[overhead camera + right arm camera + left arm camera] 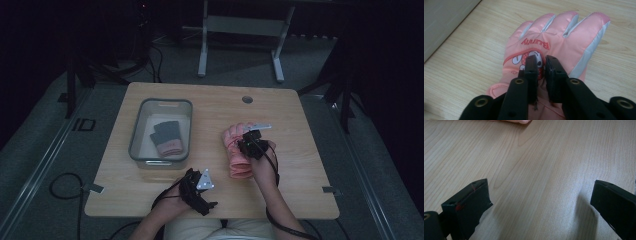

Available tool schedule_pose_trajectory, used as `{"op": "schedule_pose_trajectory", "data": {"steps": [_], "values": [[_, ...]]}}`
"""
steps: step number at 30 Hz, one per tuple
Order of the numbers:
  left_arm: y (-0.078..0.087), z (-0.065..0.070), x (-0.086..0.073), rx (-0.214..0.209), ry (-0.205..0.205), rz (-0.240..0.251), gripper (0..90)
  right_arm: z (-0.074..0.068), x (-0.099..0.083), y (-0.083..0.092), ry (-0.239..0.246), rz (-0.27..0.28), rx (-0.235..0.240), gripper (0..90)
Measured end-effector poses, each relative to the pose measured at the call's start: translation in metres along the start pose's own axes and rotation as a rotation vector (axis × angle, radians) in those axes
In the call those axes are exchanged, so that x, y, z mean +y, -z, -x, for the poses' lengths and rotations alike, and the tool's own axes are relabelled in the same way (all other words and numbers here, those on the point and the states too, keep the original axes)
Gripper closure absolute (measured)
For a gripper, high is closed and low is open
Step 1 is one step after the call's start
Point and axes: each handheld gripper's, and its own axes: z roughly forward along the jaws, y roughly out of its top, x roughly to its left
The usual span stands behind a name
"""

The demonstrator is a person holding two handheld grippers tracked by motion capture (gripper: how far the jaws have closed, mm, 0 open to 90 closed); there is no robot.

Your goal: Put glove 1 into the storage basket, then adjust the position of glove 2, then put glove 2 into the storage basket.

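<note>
The pink glove [239,152] lies flat on the table [300,150] at about 3 o'clock from the clear bin [186,132], its long axis running 6 to 12 with the fingertips toward 12. The right gripper [541,62] sits directly over the glove's back, jaws nearly together with a narrow gap above the printed patch; whether fabric is pinched I cannot tell. The left gripper [539,205], jaws spread wide over bare wood, waits farther off near 7 o'clock, so the right hand [264,167] is nearer

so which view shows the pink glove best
The right gripper view: the glove lies close up on the table, fingers, "Bunny" lettering and cartoon print all readable, with the right tongs nearly closed over its back. The high view shows it small, partly under the hand. The left gripper view catches just a pink edge at the top.
</note>
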Motion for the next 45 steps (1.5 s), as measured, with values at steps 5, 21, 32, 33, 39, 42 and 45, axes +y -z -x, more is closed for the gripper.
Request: {"op": "schedule_pose_trajectory", "data": {"steps": [5, 21, 32, 33, 39, 42, 45], "values": [[0.001, -0.001, 0.000, -0.004, 0.013, 0.005, 1.8, 0.000, 0.008, 0.015, 0.019, 0.034, 0.016, 70.5], [0.000, -0.002, 0.002, 0.004, 0.034, 0.015, 2.6, 0.024, 0.008, 0.056, 0.135, 0.110, 0.137, 68.5], [0.009, -0.004, 0.018, 0.005, 0.077, 0.046, 3.3, 0.048, -0.004, 0.070, 0.192, 0.144, 0.171, 67.5], [0.009, -0.004, 0.020, 0.017, 0.074, 0.045, 3.4, 0.049, -0.005, 0.069, 0.191, 0.145, 0.171, 67.5], [0.022, -0.007, 0.039, 0.084, 0.053, 0.082, 4.7, 0.049, -0.006, 0.067, 0.196, 0.150, 0.167, 64.5], [0.027, -0.009, 0.047, 0.102, 0.043, 0.106, 4.7, 0.051, -0.006, 0.065, 0.196, 0.153, 0.165, 64.5], [0.035, -0.014, 0.064, 0.093, 0.065, 0.144, 4.8, 0.054, -0.009, 0.064, 0.205, 0.162, 0.174, 63.7]]}}
